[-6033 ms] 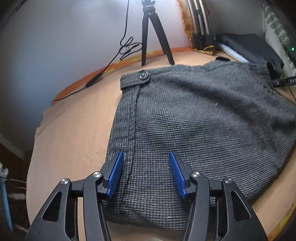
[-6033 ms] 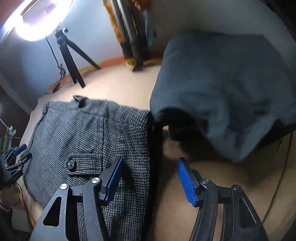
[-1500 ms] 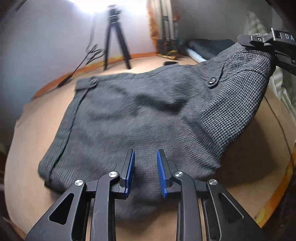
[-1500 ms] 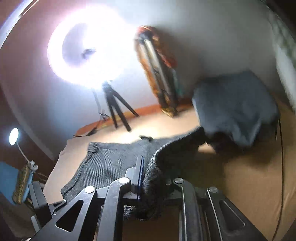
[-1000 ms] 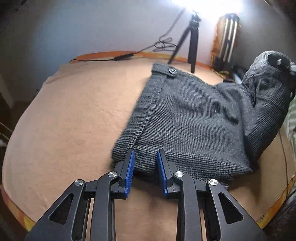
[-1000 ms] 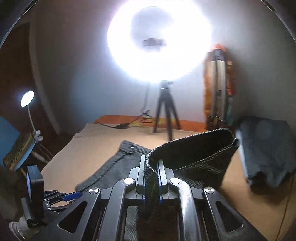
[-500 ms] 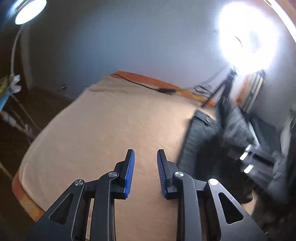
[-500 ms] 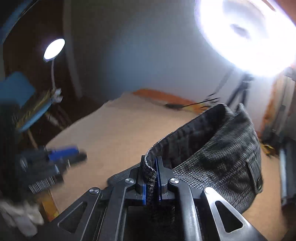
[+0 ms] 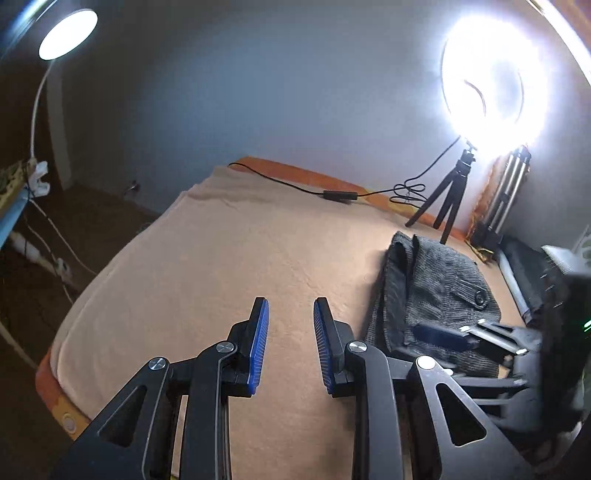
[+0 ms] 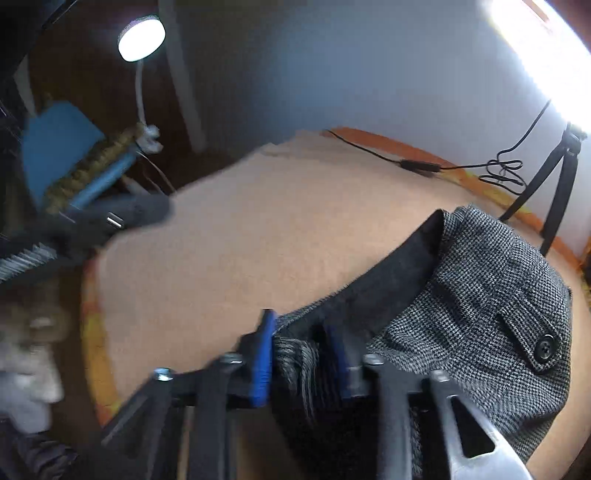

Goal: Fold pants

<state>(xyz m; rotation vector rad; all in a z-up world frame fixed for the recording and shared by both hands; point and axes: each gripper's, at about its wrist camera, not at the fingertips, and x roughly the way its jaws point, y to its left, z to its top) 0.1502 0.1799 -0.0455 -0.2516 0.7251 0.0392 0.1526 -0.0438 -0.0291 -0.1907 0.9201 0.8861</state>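
Note:
The grey houndstooth pants (image 9: 443,288) lie folded over on the tan blanket (image 9: 221,277), their buttoned pocket flap (image 10: 532,343) on top. My right gripper (image 10: 299,325) sits at the near left edge of the fold; its jaws are opening, and the cloth edge (image 10: 295,354) hangs loosely between the blue pads. In the left wrist view the right gripper (image 9: 443,336) shows, blurred, over the pants' near edge. My left gripper (image 9: 291,306) hovers over bare blanket left of the pants, open by a narrow gap with nothing in it.
A ring light (image 9: 484,74) on a small tripod (image 9: 450,199) stands at the back right, its cable (image 9: 332,194) running along the far edge. A dark garment (image 9: 524,266) lies right of the pants. A desk lamp (image 9: 68,29) is off to the left.
The right gripper carried the pants' edge across and down onto the rest, then its jaws parted. The left gripper drew away from the pants and now faces bare blanket.

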